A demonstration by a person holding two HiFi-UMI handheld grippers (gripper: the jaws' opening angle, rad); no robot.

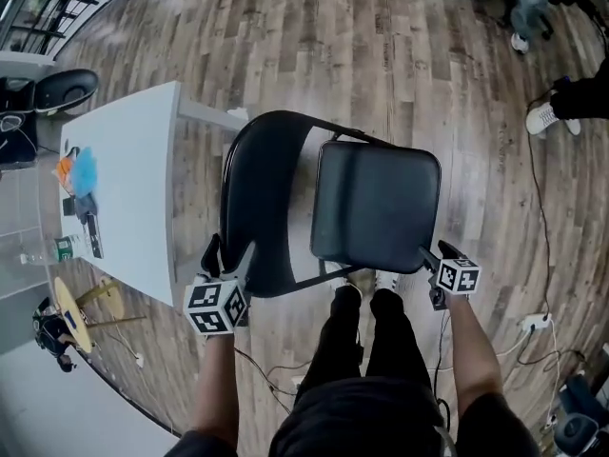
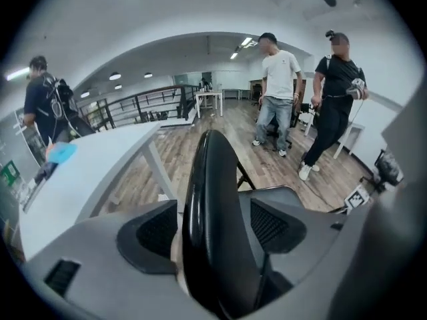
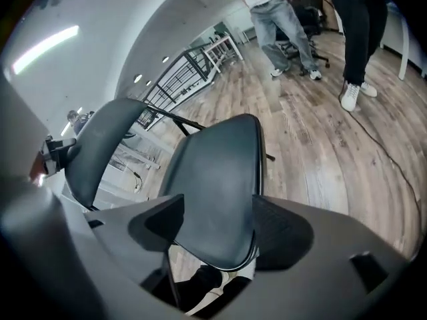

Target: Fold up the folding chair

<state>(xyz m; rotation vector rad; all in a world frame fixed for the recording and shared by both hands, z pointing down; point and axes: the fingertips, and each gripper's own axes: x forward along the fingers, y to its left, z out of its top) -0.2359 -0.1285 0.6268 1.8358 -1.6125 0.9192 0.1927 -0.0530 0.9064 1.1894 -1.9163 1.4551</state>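
A black folding chair stands unfolded in front of me on the wood floor. In the head view its curved backrest (image 1: 262,198) is on the left and its padded seat (image 1: 376,203) on the right. My left gripper (image 1: 228,255) straddles the backrest's near edge. In the left gripper view the backrest (image 2: 213,205) runs between the jaws of the left gripper (image 2: 217,235), which is open, with a gap at the left pad. My right gripper (image 1: 433,260) is at the seat's near right corner. In the right gripper view the seat (image 3: 213,179) lies between the jaws of the open right gripper (image 3: 220,232).
A white table (image 1: 133,188) with small items stands close on the chair's left. My own legs (image 1: 366,341) are right behind the seat. Cables (image 1: 538,208) trail across the floor on the right, and other people stand (image 2: 280,92) beyond the chair.
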